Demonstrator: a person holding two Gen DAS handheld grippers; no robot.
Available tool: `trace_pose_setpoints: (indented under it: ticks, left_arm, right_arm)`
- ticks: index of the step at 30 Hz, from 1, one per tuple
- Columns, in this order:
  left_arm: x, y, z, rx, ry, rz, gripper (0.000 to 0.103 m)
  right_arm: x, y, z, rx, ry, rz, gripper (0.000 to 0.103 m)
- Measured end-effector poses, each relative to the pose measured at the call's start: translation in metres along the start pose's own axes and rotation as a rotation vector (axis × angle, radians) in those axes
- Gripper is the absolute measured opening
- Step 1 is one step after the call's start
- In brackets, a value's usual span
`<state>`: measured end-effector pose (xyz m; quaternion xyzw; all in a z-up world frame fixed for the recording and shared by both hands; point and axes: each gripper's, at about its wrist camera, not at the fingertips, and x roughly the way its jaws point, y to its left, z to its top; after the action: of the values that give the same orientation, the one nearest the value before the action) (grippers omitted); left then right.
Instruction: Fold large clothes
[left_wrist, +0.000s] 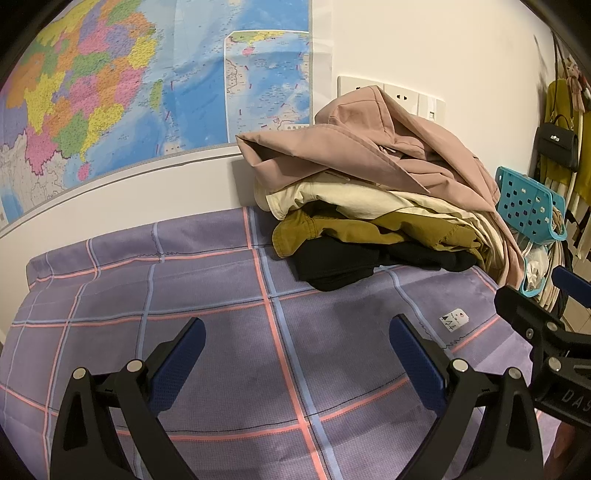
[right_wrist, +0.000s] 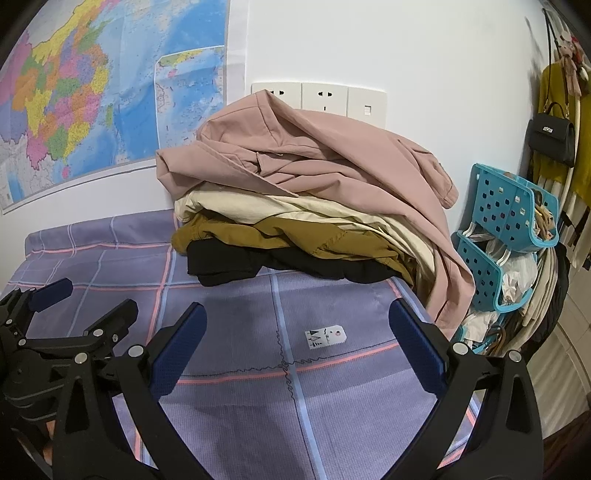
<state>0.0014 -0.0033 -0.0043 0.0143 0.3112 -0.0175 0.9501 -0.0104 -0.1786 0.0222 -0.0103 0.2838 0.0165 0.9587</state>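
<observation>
On the bed (right_wrist: 229, 406), four heaped garments (right_wrist: 295, 206), two spread hand-held grippers (right_wrist: 297, 354).

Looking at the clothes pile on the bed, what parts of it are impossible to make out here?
- black garment, both views: mostly buried under the mustard garment; its type is unclear.
- cream garment, both views: only edges show beneath the pink jacket.
- small white tag on the bedspread: print too small to read.

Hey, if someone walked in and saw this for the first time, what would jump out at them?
Probably the heap of clothes against the wall at the far side of the purple plaid bed cover, with a pink garment on top. Next, the big colourful map on the wall to its left. Both grippers, left and right, hover open and empty over the cover.
</observation>
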Motion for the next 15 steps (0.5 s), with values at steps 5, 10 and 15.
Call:
trace_pose_setpoints:
  ticks: [5,10,15]
  left_arm:
    - [-0.0002,-0.0011,0.0016,0.001,-0.002,0.001,0.096]
    - [0.0023,0.0013,0.0026,-0.013,0.018,-0.022,0.096]
    - [0.0057,0.0028,0.0029,-0.011,0.021,-0.028,0.096]
  right_arm:
    - [0.0003,-0.0001,-0.0003,0.002,-0.001,0.007,0.098]
    - [0.0004,-0.0004,-0.0003,0.004,-0.007,0.010,0.098]
    - [0.0030,0.0012,0.0015,-0.014,-0.010,0.011,0.098]
